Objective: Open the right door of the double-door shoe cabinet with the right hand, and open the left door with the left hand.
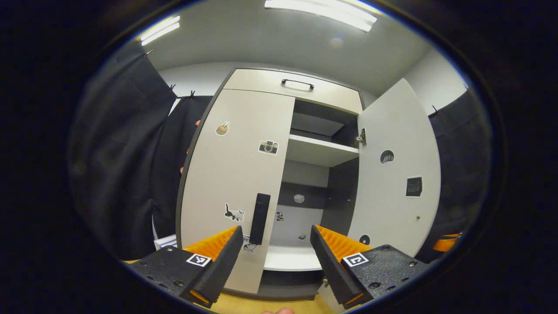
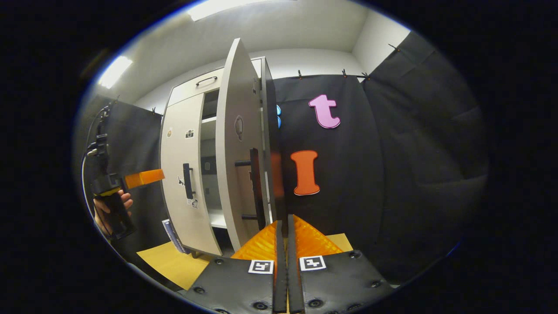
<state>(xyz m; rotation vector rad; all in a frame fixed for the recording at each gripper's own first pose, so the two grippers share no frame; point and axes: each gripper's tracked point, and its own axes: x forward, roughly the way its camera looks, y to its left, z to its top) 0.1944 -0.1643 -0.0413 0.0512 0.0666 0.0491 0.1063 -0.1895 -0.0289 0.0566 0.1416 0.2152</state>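
The left hand-held gripper (image 1: 277, 257) is spread wide before the shut left door's handle (image 1: 260, 218). The right hand-held gripper (image 2: 282, 244) is pressed together, beside the open right door (image 2: 233, 144).

The shoe cabinet (image 1: 301, 89) is tall and pale with dark edges, standing on the floor against the booth wall, with a drawer front and a dark handle along its top. Its left door (image 1: 235, 174) is closed, flat against the frame, and carries small stickers and a dark vertical handle (image 1: 260, 218) near its inner edge. The right door (image 1: 394, 174) stands swung wide open, showing a white shelf (image 1: 320, 150) and a dark interior behind it. In the right gripper view that open door (image 2: 237, 144) is seen nearly edge-on, its own dark handle (image 2: 255, 185) facing outward.
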